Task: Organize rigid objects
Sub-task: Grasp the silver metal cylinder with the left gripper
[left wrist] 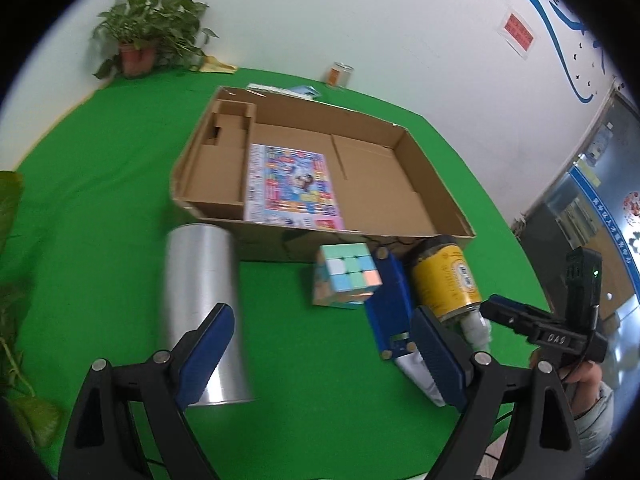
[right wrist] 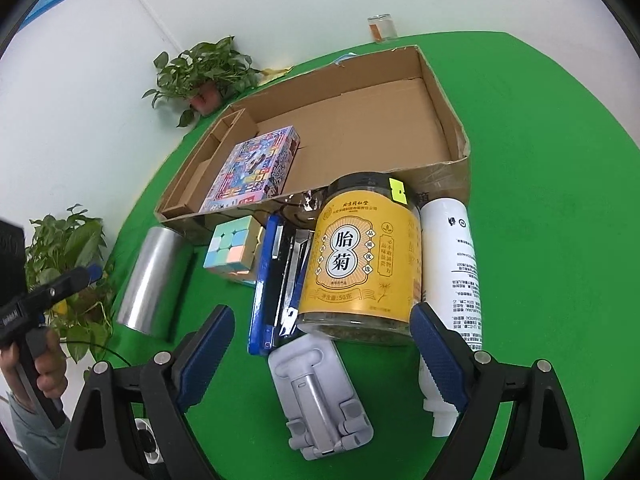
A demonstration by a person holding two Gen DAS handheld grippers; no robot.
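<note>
An open cardboard box [left wrist: 420,168] [right wrist: 448,120] lies on the green cloth with a colourful flat game box [left wrist: 290,184] [right wrist: 256,168] inside it. In front of it lie a silver cylinder [left wrist: 200,304] [right wrist: 152,280], a pastel puzzle cube [left wrist: 346,276] [right wrist: 234,248], a blue stapler-like tool [left wrist: 390,300] [right wrist: 268,288], a yellow-labelled jar [left wrist: 444,276] [right wrist: 360,256], a white bottle [right wrist: 456,256] and a grey folding stand [right wrist: 320,400]. My left gripper [left wrist: 322,320] is open just short of the cube, the cylinder beside its left finger. My right gripper [right wrist: 322,312] is open over the stand, the jar's base beside its right finger.
A potted plant [left wrist: 140,40] [right wrist: 204,76] and a small glass jar [left wrist: 340,74] [right wrist: 382,28] stand at the table's far edge by the white wall. More leaves [right wrist: 68,248] hang at the near left. A hand [right wrist: 44,364] holds the left gripper.
</note>
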